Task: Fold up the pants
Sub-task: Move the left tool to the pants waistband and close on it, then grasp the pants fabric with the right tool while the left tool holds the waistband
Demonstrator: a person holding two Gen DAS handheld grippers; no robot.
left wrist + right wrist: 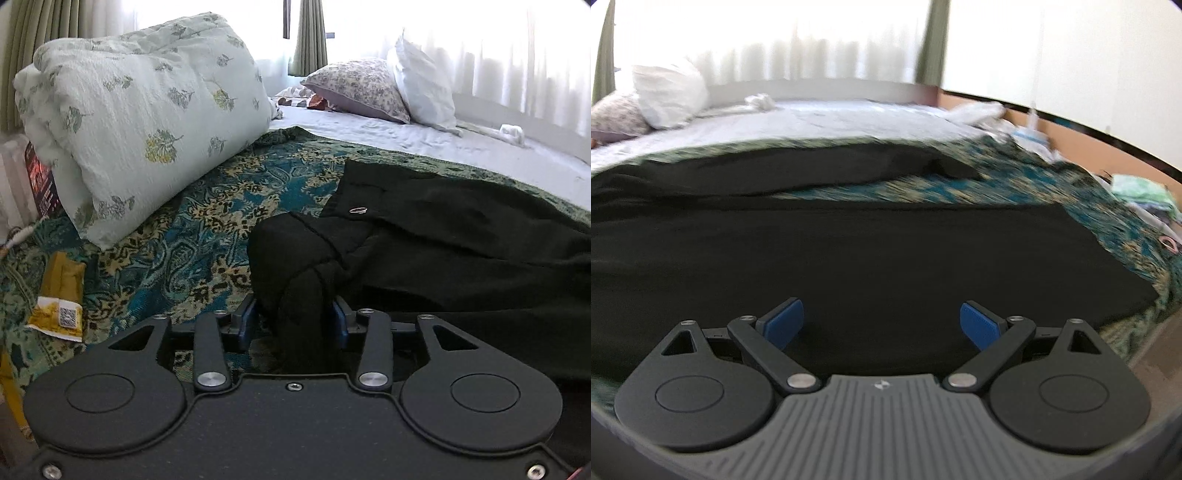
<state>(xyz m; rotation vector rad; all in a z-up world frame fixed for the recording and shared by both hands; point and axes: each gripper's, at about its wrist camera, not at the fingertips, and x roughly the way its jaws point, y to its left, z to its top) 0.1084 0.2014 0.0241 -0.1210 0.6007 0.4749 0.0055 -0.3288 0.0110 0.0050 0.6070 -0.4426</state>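
Black pants lie spread on a teal and gold patterned bedspread. My left gripper is shut on a bunched fold of the pants near the waistband, where a small metal ring shows. In the right wrist view the pants stretch across the bed, with the two legs lying side by side. My right gripper is open and empty, its blue pads wide apart just above the near leg.
A folded leaf-print quilt sits at the left. Two pillows lie at the back on a white sheet. A yellow packet lies at the bed's left edge. Clutter lies beyond the bed's right edge.
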